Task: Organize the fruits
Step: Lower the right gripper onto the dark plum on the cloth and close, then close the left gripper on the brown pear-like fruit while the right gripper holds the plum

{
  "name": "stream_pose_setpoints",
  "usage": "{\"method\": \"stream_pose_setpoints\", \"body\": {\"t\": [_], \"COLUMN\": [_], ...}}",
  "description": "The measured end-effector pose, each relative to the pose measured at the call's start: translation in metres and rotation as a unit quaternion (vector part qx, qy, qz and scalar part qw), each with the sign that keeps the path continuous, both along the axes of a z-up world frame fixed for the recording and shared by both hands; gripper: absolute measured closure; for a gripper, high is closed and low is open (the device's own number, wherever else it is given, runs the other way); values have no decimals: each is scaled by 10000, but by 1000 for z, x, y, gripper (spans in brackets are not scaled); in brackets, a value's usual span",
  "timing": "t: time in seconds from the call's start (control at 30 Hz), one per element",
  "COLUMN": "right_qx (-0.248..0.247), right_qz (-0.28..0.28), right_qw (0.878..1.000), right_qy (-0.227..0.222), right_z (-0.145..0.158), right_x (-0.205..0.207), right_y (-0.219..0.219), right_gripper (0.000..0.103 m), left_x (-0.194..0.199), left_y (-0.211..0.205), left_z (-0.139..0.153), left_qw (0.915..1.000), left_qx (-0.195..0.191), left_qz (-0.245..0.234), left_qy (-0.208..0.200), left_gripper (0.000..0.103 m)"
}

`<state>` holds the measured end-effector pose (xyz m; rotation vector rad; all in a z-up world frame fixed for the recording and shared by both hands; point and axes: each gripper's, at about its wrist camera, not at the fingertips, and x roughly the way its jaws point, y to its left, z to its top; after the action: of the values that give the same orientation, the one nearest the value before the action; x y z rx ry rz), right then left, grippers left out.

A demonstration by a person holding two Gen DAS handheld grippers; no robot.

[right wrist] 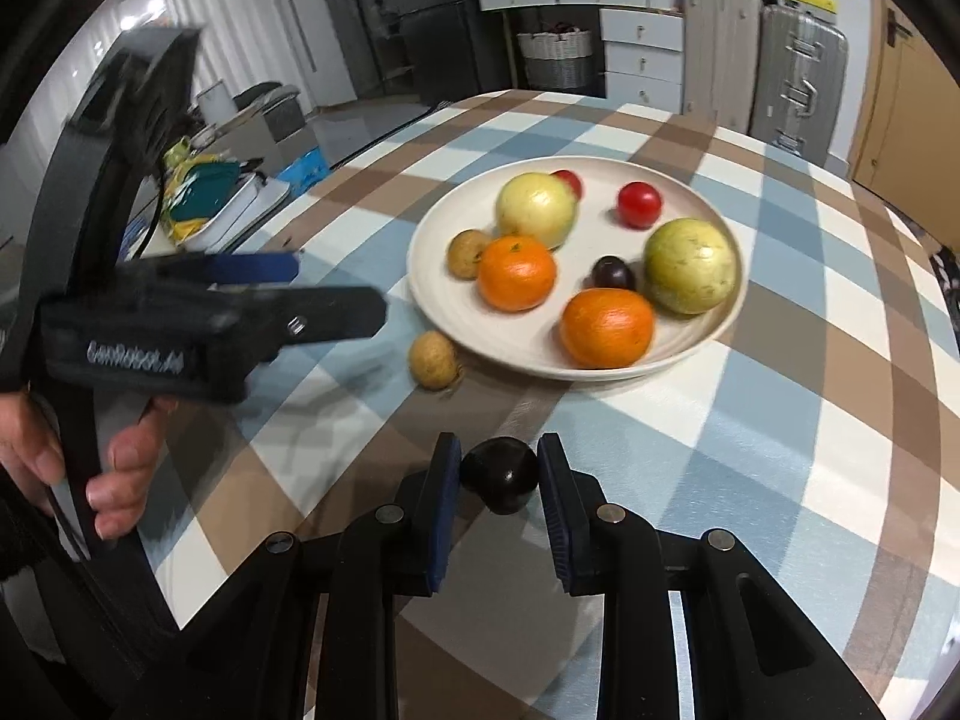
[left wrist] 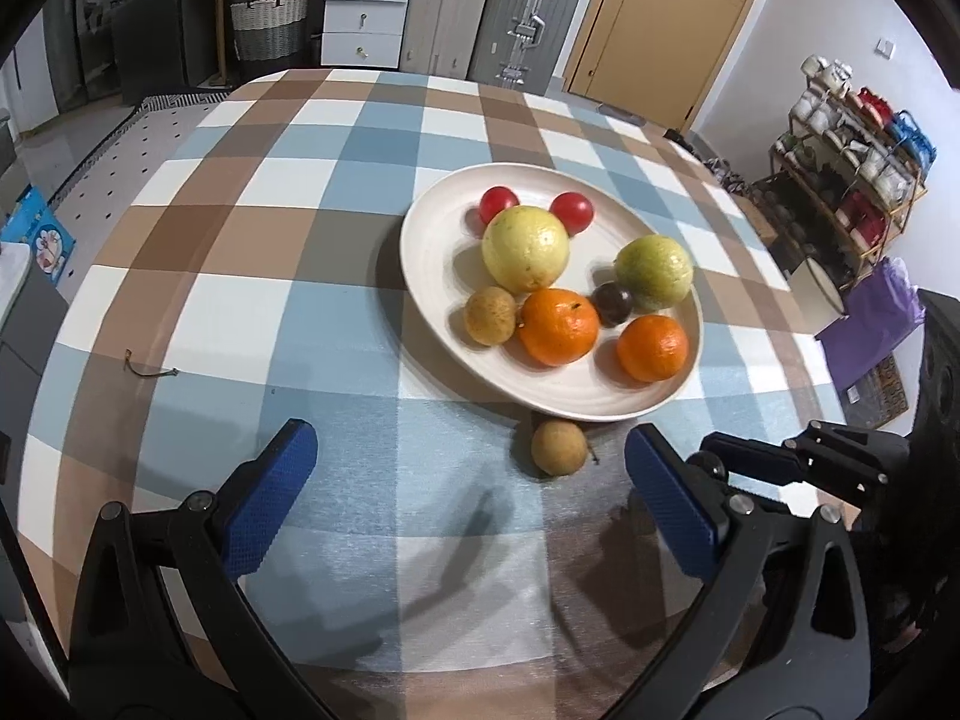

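A cream plate (left wrist: 432, 294) (right wrist: 432, 294) on the checked tablecloth holds two oranges, two yellow-green guavas, two red tomatoes, a brown longan and a dark plum (left wrist: 613, 303). A loose brown longan (left wrist: 558, 447) (right wrist: 433, 359) lies on the cloth just off the plate's near rim. My left gripper (left wrist: 471, 489) is open, and the loose longan sits just ahead of its right finger. My right gripper (right wrist: 499, 480) is shut on a second dark plum (right wrist: 501, 474), held above the cloth short of the plate. The left gripper also shows in the right wrist view (right wrist: 288, 291).
The table (left wrist: 240, 312) has a small twig (left wrist: 147, 369) lying on its left part. Suitcases (left wrist: 522, 18), white drawers and a basket stand beyond the far edge. A shelf rack (left wrist: 852, 162) stands to the right. A cluttered side surface (right wrist: 204, 198) lies left of the table.
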<state>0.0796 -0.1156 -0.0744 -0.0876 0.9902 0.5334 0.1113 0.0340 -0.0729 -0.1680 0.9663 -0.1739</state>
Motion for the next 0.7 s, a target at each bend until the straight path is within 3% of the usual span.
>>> {"method": "stream_pose_setpoints", "body": {"t": [0.17, 0.7], "right_qx": [82, 198], "right_qz": [-168, -217], "right_qw": [9998, 9995], "right_qy": [-16, -146], "right_z": [6, 15], "right_x": [3, -2], "right_y": [-7, -12], "right_gripper": [77, 76], "left_x": [-2, 7], "left_y": [-5, -27], "left_z": [-6, -27], "left_qw": [9998, 9986], "left_qx": [-52, 361], "left_qz": [-189, -317], "left_qy": [102, 217], "left_gripper": [5, 10]}}
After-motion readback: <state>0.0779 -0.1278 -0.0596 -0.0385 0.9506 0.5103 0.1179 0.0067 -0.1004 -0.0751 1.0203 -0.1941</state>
